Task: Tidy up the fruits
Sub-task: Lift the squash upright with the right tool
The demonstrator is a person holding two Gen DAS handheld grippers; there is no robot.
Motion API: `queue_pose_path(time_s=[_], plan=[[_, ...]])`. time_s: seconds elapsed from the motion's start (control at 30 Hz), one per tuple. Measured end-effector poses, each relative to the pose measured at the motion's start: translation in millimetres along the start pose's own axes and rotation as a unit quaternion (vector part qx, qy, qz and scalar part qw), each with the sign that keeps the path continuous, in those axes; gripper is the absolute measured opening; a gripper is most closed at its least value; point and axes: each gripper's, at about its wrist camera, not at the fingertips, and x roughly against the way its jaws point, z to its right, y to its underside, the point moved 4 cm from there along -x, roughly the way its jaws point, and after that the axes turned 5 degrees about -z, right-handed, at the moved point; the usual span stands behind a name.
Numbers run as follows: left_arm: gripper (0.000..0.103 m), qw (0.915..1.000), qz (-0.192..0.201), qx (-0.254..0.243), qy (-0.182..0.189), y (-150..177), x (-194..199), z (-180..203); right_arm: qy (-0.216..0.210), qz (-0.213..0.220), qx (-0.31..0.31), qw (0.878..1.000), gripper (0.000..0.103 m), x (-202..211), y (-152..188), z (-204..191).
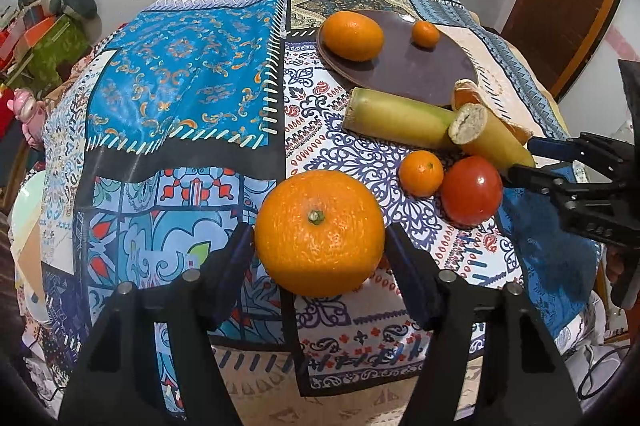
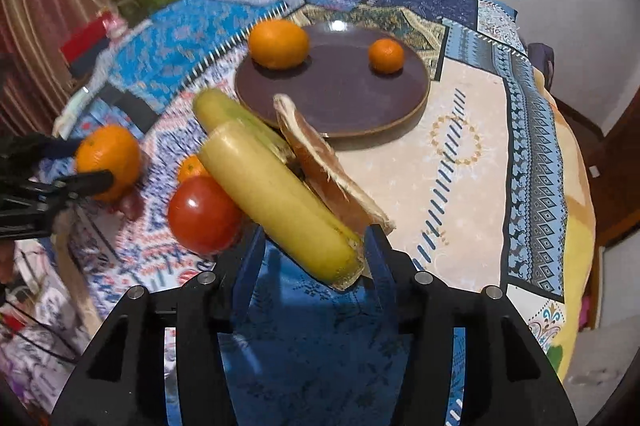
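1. My left hand-held gripper (image 1: pixel 320 246) clasps the big orange (image 1: pixel 319 232) near the counter's (image 2: pixel 460 161) front edge, seemingly bound for the plate (image 2: pixel 340 93).
2. My right hand-held gripper (image 2: pixel 314 250) pinches the yellow cane piece (image 2: pixel 280 201) by its near end, tilted up.
3. The plate near the far edge already carries two oranges.

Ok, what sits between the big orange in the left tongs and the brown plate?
Only bare patterned tablecloth lies between the big orange and the brown plate, as the left wrist view shows; the banana pieces and the tomato lie off to the right.
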Motion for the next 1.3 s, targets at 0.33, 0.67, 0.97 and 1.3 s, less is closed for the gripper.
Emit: queue_pose_path(time_s=[0.33, 0.67, 0.97, 1.3], plan=[[0.067, 1.0, 0.005, 0.004, 0.002, -2, -4, -1, 0.065, 0.007, 0.02, 0.998, 0.06, -18, -4, -12], [0.067, 1.0, 0.007, 0.004, 0.003, -2, -4, -1, 0.046, 0.026, -0.021, 0.998, 0.038, -11, -7, 7], [0.067, 1.0, 0.006, 0.005, 0.0, -2, -4, 0, -0.002, 0.021, -0.093, 0.995, 0.035, 10, 20, 37], [0.067, 1.0, 0.006, 0.004, -0.005, -3, -5, 2, -0.038, -0.022, -0.105, 0.994, 0.036, 2, 36, 44]])
